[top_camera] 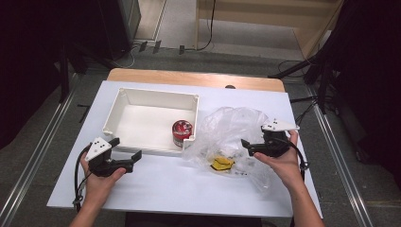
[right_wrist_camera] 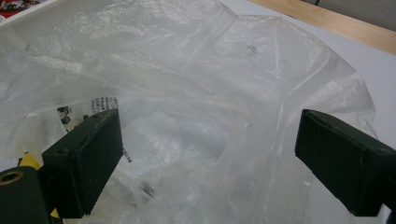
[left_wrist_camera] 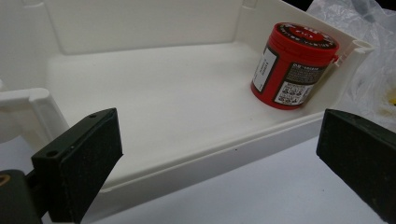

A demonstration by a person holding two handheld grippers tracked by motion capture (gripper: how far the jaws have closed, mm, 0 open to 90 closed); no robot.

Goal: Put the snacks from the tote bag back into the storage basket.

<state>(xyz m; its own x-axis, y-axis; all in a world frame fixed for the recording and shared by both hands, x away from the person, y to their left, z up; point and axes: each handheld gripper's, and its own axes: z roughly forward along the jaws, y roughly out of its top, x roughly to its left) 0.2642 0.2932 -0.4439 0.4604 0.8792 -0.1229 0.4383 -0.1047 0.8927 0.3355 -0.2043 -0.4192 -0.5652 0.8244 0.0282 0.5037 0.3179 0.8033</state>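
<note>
High view: white tabletop [top_camera: 156, 184], largest of all, carrying everything. Next in size, white bin [top_camera: 124, 101] toward the far left part of the tabletop, with a red jar [top_camera: 181, 133] upright in its near right corner. Just beside the bin's right wall, toward the right edge, a crumpled clear plastic bag [top_camera: 231, 124], with something small and yellow [top_camera: 222, 163] inside near its front. Left gripper [top_camera: 126, 149] low by the bin's near left corner, jaws spread wide, gripping nothing, aimed across the near wall at the jar. Right gripper [top_camera: 246, 146] at the bag's right side, jaws likewise wide apart and empty, bag film directly ahead. Likely trouble from here: thin film bunching or slipping out of a pinch, so the bag drags rather than lifts; contents spilling onto the tabletop if tilted mouth-down; jar knocked over if the bag swings against the bin corner.
</note>
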